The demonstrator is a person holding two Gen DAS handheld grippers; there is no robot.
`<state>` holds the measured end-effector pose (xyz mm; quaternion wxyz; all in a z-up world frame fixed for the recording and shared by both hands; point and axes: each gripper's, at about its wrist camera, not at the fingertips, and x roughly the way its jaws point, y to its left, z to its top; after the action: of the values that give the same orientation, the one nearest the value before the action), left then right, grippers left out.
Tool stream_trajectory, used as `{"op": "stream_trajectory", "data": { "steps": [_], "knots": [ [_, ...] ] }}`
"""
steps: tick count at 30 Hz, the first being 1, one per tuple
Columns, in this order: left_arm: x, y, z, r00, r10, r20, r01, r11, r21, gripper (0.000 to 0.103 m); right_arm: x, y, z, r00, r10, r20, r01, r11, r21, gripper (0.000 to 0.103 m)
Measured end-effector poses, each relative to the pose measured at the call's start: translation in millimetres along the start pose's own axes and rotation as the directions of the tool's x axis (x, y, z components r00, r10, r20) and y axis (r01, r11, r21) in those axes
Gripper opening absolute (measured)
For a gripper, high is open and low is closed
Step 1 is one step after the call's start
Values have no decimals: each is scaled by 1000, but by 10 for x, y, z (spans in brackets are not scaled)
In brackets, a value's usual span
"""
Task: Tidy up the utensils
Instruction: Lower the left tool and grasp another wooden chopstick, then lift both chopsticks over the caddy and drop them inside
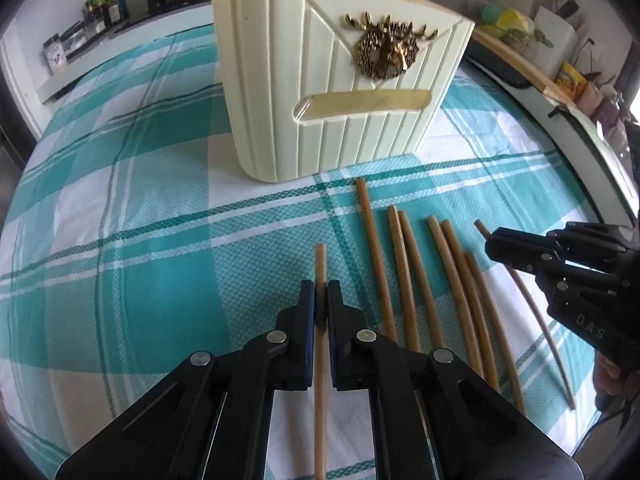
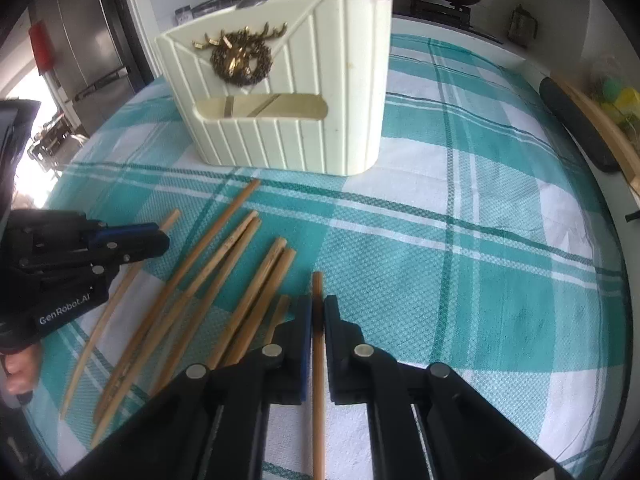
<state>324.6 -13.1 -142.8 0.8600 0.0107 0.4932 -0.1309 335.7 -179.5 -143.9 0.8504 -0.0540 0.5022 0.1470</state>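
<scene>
Chopsticks (image 1: 404, 280) fanned, holder (image 1: 340, 92) apart

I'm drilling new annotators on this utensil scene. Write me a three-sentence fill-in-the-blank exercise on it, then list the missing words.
1. The left tool is shut on one thin wooden ____, and so is the right tool.
2. The loose wooden sticks lie flat on the teal and white checked tablecloth, between the two ____.
3. The cream ribbed plastic utensil holder stands ____ on that cloth.

Missing words: chopstick; tools; upright.
</scene>
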Motion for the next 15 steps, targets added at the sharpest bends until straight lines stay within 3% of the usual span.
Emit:
{"op": "stream_trajectory", "data": {
  "steps": [7, 15],
  "knots": [
    [-807, 67, 10, 983, -58, 173, 65, 997, -31, 4, -702, -100, 11, 981, 118, 156, -134, 986, 96, 6],
    [-1689, 69, 10, 933, -102, 346, 109, 994, -1, 4, -1670, 56, -14, 920, 174, 351, -201, 979, 42, 6]
  ]
}}
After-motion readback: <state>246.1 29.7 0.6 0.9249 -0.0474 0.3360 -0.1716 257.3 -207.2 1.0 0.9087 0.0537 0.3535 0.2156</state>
